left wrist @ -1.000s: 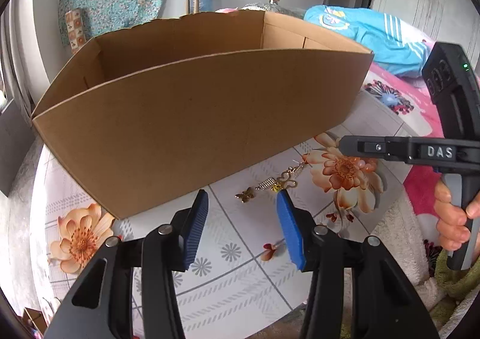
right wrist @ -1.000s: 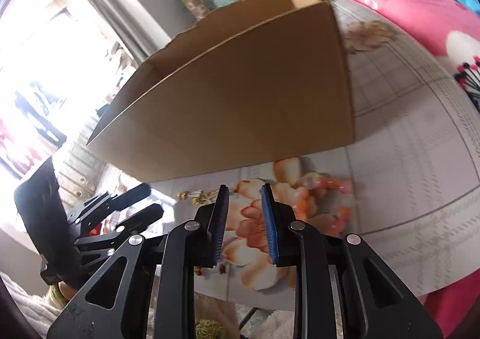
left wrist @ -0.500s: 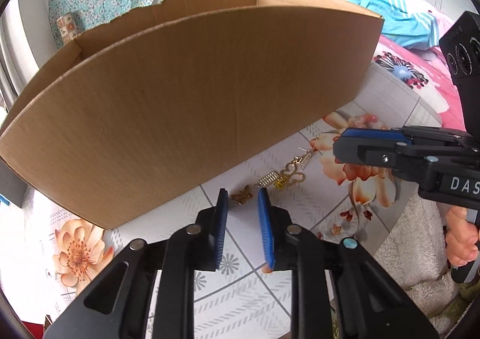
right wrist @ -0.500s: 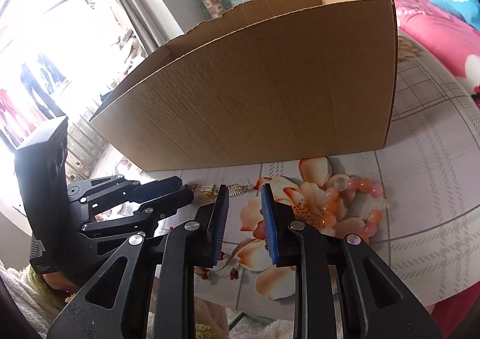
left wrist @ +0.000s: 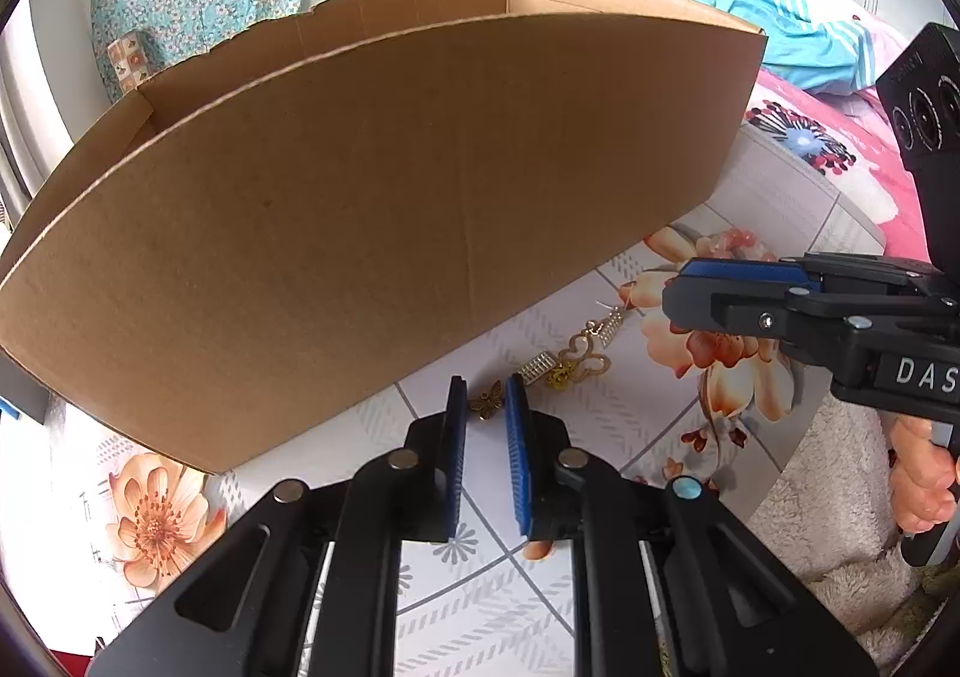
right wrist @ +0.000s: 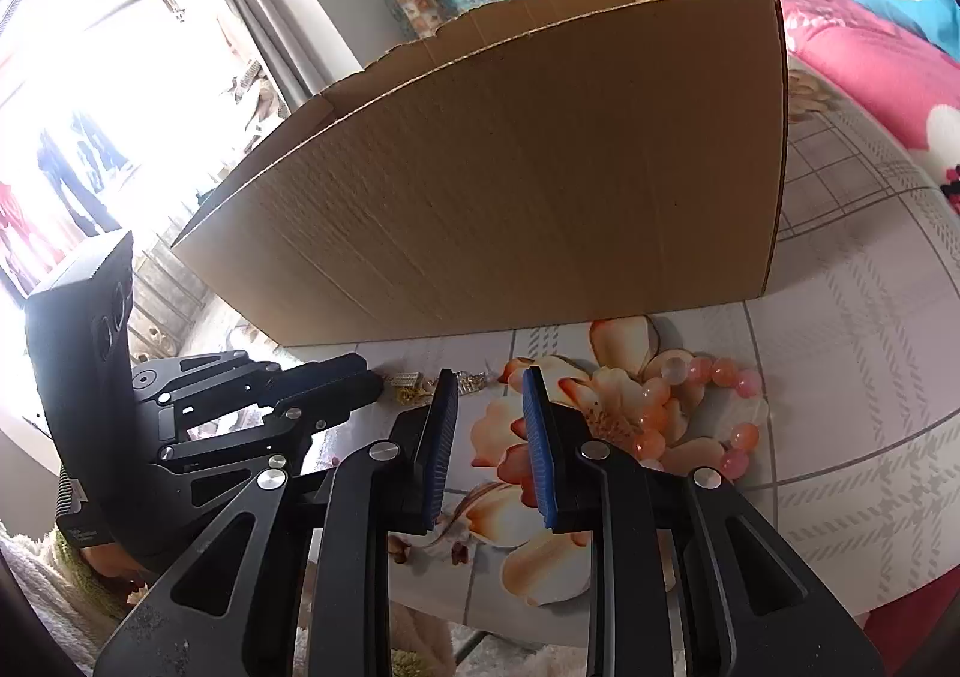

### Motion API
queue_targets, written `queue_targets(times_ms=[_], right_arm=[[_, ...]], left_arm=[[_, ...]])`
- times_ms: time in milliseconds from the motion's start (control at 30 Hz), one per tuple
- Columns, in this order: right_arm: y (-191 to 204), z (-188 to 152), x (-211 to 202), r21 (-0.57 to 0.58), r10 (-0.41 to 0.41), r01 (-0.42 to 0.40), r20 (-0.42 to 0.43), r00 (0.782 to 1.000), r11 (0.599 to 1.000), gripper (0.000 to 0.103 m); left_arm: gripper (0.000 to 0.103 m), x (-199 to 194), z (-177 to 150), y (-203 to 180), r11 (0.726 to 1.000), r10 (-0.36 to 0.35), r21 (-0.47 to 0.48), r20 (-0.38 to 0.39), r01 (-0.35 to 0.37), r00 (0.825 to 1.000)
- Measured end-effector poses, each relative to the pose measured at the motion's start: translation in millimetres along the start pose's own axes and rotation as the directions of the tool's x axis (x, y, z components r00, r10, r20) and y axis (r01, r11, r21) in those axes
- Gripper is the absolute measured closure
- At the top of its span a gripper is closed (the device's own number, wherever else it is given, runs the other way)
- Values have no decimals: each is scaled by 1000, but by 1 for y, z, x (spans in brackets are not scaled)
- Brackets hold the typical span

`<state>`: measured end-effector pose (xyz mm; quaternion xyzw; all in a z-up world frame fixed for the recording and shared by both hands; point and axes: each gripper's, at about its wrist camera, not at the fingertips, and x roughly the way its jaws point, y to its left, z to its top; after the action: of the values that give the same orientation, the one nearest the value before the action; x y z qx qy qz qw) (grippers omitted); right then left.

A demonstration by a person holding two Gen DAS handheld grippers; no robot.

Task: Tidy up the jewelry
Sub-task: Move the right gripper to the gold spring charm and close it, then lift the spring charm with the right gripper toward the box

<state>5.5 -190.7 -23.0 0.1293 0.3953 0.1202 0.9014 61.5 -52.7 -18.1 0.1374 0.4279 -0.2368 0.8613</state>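
The left tool [left wrist: 485, 398] is closing its jaws around a small butterfly charm [left wrist: 487, 400] on the bench [left wrist: 600, 425], just before the cardboard box [left wrist: 360, 209]; contact is unclear. The right tool [right wrist: 489, 395] stays narrow and empty, beside a pink bead bracelet [right wrist: 714, 407].

The cardboard box [left wrist: 372, 209] hid its own inside and most of the room beyond the left gripper [left wrist: 485, 407]. Whether that gripper's closing pads touched the small butterfly charm [left wrist: 487, 400] between its tips could not be told. Ahead to the right, the gold jewelry pieces [left wrist: 570, 359] lay tangled, too small to separate. The right gripper [left wrist: 690, 287] was cut off by the right edge.
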Motion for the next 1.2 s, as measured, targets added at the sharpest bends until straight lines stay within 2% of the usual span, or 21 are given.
queue_targets(times_ms=[267, 300, 500, 700, 833, 967, 1200], right_arm=[[5, 0, -7, -26, 2, -2, 16, 1000, 1000, 80], [6, 1, -8, -35, 2, -1, 18, 1000, 999, 80], [23, -1, -6, -137, 0, 0, 4, 1000, 991, 80], [42, 0, 6, -259, -37, 26, -39, 999, 965, 80], [56, 5, 19, -371, -79, 49, -65, 995, 927, 80], [68, 7, 34, -497, -116, 47, -109, 987, 867, 80], [80, 12, 58, -634, -178, 21, -186, 966, 773, 83]], left_arm=[[91, -2, -3, 7, 1000, 7, -23, 1, -7, 1000], [95, -3, -5, 10, 999, 4, -33, 1, -4, 1000], [96, -7, -12, 23, 997, 33, -71, 4, -33, 999], [96, -11, -21, 35, 993, 34, -113, 20, -32, 999], [96, -12, -24, 37, 992, 26, -121, 35, -22, 999], [96, -13, -27, 40, 992, 12, -128, 52, -5, 999], [96, -15, -33, 49, 990, -13, -140, 75, 23, 997]])
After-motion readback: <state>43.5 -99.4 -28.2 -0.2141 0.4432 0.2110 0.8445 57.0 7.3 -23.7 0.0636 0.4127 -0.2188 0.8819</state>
